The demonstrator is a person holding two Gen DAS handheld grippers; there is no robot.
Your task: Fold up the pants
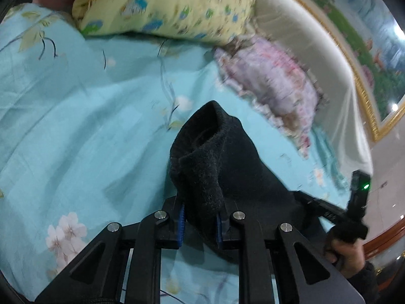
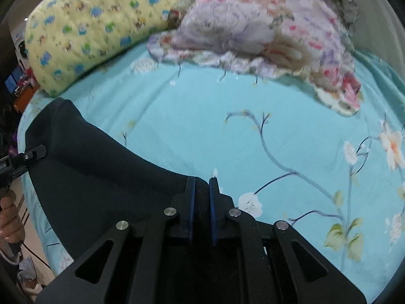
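Note:
The pants [image 1: 222, 157] are black and fleecy, held up over a turquoise floral bed sheet [image 1: 76, 116]. My left gripper [image 1: 201, 224] is shut on a bunched end of the pants, which stands up in front of its blue pads. My right gripper [image 2: 201, 197] is shut on another edge of the pants [image 2: 83, 172], which stretch away to the left toward the left gripper [image 2: 33, 153]. In the left wrist view the right gripper [image 1: 329, 209] shows at the right edge, partly hidden behind the cloth.
A yellow patterned pillow [image 1: 164, 2] and a pink-and-lilac floral quilt [image 2: 253, 30] lie at the head of the bed. A cream headboard [image 1: 303, 38] and a gold-framed picture [image 1: 367, 50] stand beyond. The sheet [image 2: 202, 116] spreads below both grippers.

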